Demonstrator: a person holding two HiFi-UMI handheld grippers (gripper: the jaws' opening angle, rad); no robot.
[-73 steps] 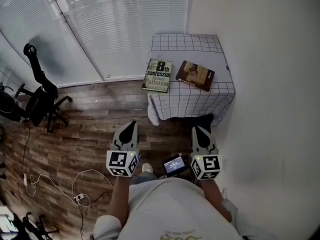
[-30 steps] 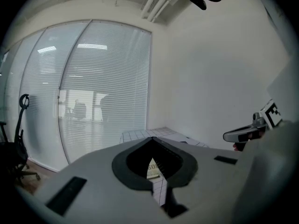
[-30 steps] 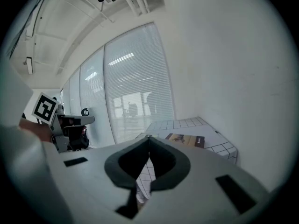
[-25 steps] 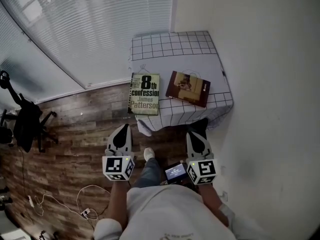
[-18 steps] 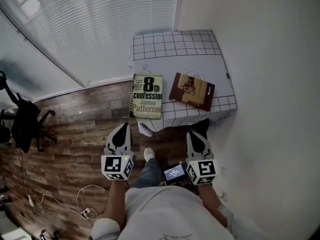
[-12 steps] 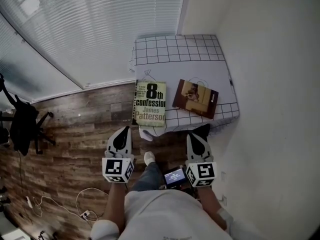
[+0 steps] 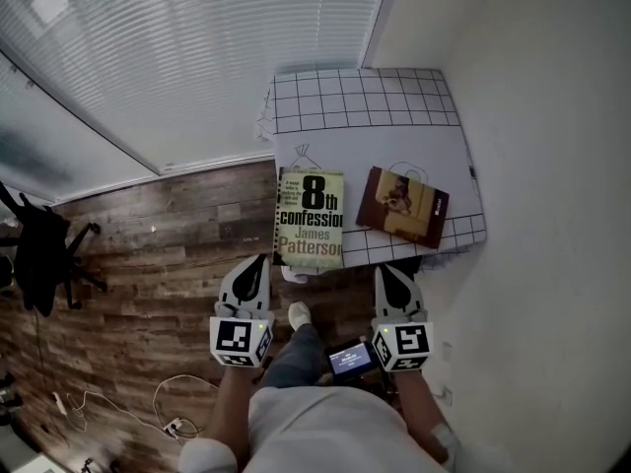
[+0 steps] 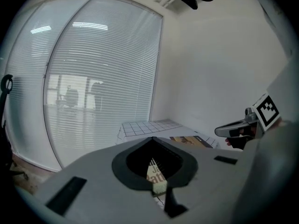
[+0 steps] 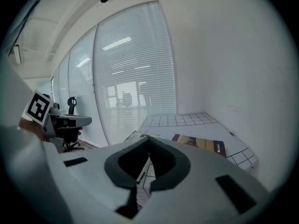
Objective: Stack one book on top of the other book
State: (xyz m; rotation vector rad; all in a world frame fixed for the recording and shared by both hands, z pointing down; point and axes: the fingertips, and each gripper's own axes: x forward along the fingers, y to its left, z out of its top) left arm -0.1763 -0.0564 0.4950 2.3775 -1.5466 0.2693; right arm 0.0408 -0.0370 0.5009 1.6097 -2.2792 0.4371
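Nothing is stacked yet: the green book (image 7: pixel 311 219) and brown book (image 7: pixel 402 206) lie apart on the table (image 7: pixel 365 97), with the left gripper (image 7: pixel 256 262) and right gripper (image 7: pixel 387 270) closed and empty.

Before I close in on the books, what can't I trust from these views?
- Green book: the left gripper hides all but a sliver in its own view.
- Brown book: cover print too small in the head view.
- Whatever stands under the checked cloth: covered in every view.
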